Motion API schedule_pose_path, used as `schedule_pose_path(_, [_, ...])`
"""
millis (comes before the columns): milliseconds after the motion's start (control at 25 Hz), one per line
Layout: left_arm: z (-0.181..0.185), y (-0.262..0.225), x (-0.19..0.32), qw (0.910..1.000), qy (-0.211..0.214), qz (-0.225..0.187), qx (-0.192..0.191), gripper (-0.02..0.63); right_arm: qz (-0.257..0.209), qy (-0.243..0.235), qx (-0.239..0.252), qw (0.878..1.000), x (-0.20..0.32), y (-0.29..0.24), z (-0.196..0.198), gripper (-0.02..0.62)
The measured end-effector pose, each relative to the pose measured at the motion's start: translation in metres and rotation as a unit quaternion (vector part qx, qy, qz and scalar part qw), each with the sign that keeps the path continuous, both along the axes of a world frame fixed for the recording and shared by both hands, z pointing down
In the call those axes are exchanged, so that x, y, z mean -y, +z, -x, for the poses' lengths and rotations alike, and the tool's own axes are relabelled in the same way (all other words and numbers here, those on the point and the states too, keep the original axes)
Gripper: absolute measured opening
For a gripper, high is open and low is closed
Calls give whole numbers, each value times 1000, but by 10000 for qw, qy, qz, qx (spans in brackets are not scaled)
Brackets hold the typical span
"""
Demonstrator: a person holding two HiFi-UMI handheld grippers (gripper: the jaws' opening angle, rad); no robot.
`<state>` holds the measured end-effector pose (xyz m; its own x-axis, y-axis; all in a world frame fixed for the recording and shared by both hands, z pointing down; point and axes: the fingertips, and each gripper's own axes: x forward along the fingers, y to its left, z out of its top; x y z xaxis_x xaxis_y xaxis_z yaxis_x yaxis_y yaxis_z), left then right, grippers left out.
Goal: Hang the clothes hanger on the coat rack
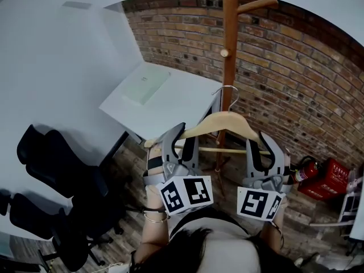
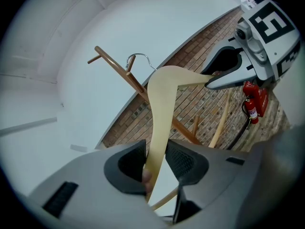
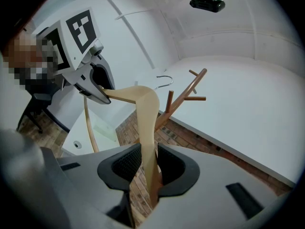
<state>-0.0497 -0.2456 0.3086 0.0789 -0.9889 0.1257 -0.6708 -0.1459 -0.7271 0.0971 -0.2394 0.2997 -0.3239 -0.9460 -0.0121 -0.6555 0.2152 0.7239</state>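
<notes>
Close by the coat rack (image 1: 229, 38), hanger (image 1: 224, 120); desk (image 1: 182, 102) edge alongside

Hanger (image 1: 225, 120) before coat rack (image 1: 229, 38)

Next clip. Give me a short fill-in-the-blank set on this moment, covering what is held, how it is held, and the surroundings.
1. The hanger is made of ___.
2. The left gripper and the right gripper are each shut on one ___ of the hanger.
3. The wall behind the coat rack is built of ___.
4. The fire extinguisher near that wall is ___ in colour.

Missing words: wood; end; brick; red
</notes>
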Motion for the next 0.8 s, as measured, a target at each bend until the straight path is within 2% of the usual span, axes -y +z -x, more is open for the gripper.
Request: schedule_pose_path(800, [16, -17, 54, 9994, 335, -106, 0, 132, -60, 291, 56, 9995, 45, -14, 17, 118])
